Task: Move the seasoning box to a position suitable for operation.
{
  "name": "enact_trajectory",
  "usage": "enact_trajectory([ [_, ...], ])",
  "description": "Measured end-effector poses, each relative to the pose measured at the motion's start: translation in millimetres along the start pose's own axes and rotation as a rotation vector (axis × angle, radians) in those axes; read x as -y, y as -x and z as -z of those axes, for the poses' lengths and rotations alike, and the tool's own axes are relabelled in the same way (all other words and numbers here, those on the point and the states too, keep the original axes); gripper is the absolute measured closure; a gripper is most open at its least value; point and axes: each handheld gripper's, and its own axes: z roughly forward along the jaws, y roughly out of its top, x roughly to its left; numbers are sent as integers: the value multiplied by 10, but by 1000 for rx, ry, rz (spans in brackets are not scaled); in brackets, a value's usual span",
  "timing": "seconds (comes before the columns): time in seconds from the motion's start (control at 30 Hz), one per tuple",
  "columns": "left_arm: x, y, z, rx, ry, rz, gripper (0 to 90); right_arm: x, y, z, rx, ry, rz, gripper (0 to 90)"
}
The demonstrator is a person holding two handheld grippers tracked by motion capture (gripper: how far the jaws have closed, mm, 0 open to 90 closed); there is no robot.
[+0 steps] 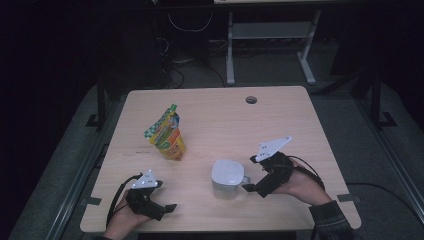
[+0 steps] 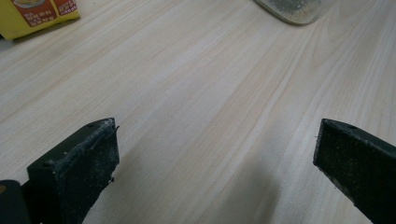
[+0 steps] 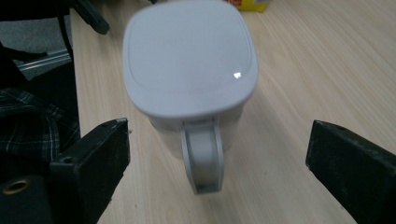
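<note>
A clear jug with a white lid [image 1: 227, 177] stands on the wooden table [image 1: 280, 130], near its front and a little right of the middle. My right gripper [image 1: 248, 187] is just to its right, pointing at the jug's handle. In the right gripper view the white lid [image 3: 189, 56] is close ahead. The handle [image 3: 203, 158] hangs between my right gripper's [image 3: 219, 135] wide-apart jaws, touching neither. My left gripper [image 1: 170, 207] rests open near the front left edge, over bare wood [image 2: 215, 135]. A yellow and green snack pouch [image 1: 167, 135] stands left of centre.
A round cable hole [image 1: 251, 99] sits near the table's far edge. The pouch's corner [image 2: 37, 14] and the jug's base [image 2: 294, 9] are at the top of the left gripper view. A plaid sleeve [image 1: 330, 220] comes in at the front right. Beyond the table stand grey desk legs [image 1: 231, 45].
</note>
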Motion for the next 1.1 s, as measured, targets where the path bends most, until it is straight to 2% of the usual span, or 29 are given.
enact_trajectory([
  [0.1, 9, 8, -6, 2, 4, 19, 0, 144, -7, 4, 13, 12, -33, 70],
  [0.13, 9, 7, -7, 1, 4, 18, 0, 204, -9, 4, 13, 19, -57, 95],
  [0.23, 6, 0, -5, -1, -1, 4, 0, 342, -5, -20, 21, 39, -80, 141],
  [0.27, 5, 2, -7, -1, -1, 5, 0, 390, -10, -35, 22, 27, -93, 162],
  [0.43, 14, 15, -1, 2, -4, 8, 0, 578, -42, -57, 24, 57, -123, 323],
  [0.6, 15, 17, 1, 7, -2, 5, 0, 737, -95, -80, 57, 76, -156, 540],
  [0.67, 13, 20, -1, 10, -4, 6, 0, 775, -108, -82, 47, 78, -166, 624],
  [0.73, 10, 27, 0, 8, -9, 4, 0, 795, -127, -78, 41, 79, -165, 705],
  [0.87, 7, 40, -9, 13, -8, 13, 0, 822, -158, -79, 0, 139, -166, 857],
  [0.97, 4, 42, -9, 5, -10, -3, 0, 806, -197, -118, 3, 144, -143, 894],
  [1.1, -1, 46, -19, 7, -10, -7, 0, 772, -230, -186, -13, 140, -124, 897],
])
